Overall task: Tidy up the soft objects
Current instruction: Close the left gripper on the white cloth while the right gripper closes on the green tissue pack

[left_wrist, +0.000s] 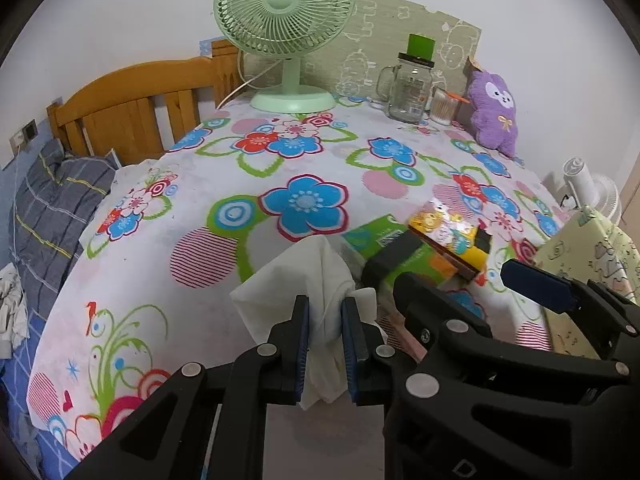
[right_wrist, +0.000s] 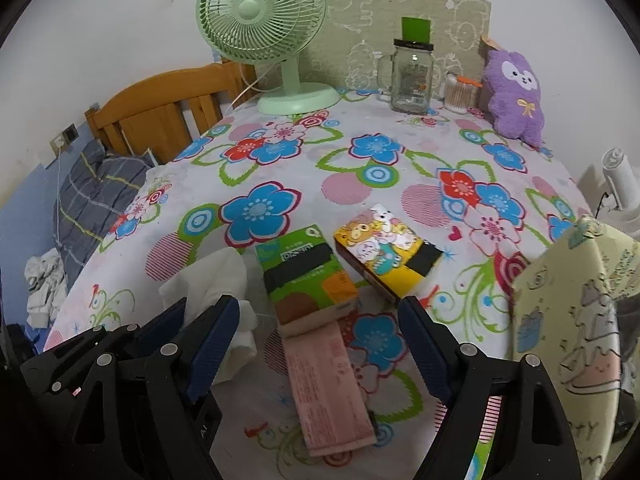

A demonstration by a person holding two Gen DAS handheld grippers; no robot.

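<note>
Two grippers: our left gripper (left_wrist: 325,344) pinches a crumpled white tissue (left_wrist: 308,280), which bunches up ahead of its jaws. Our right gripper (right_wrist: 320,340) has jaws spread wide, between them a flat pink tissue pack (right_wrist: 326,388). Just ahead sit a green tissue pack (right_wrist: 306,276) and a yellow cartoon-print tissue pack (right_wrist: 384,248) on the floral tablecloth (right_wrist: 360,168).
</note>
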